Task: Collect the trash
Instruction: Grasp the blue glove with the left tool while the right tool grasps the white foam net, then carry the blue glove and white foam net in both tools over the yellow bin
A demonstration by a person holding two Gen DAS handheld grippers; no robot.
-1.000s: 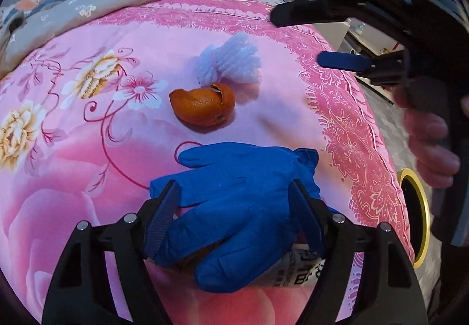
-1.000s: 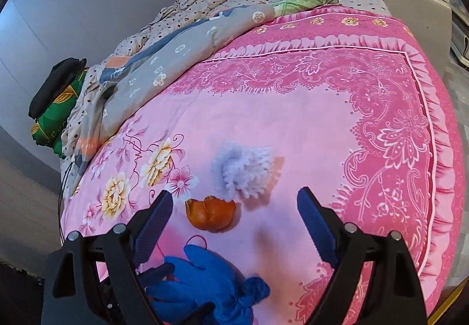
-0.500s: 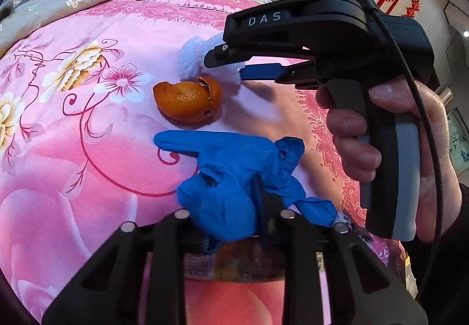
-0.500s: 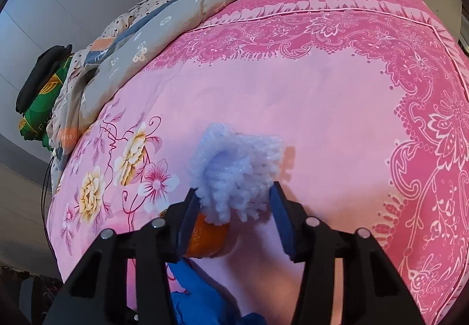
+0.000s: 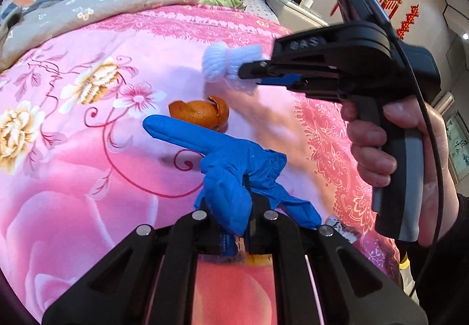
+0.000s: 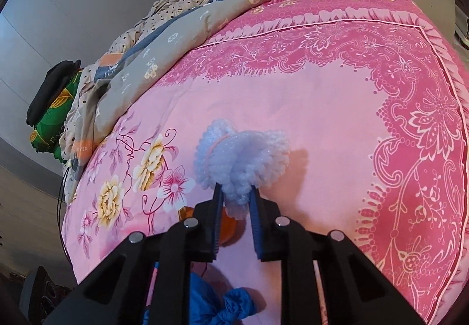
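While the left gripper [image 5: 247,207] is clamped on the blue glove [image 5: 234,175], the right gripper [image 6: 236,202] is squeezing the white foam net [image 6: 240,161] between its pads. Just beyond the glove, the orange peel [image 5: 199,112] lies on the bed cover [image 5: 73,149], not yet collected.

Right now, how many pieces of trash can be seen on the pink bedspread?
3. The blue glove is pinched in the left gripper; the white foam net is clamped in the right gripper; the orange peel lies loose between them. Something printed under the glove is mostly hidden.
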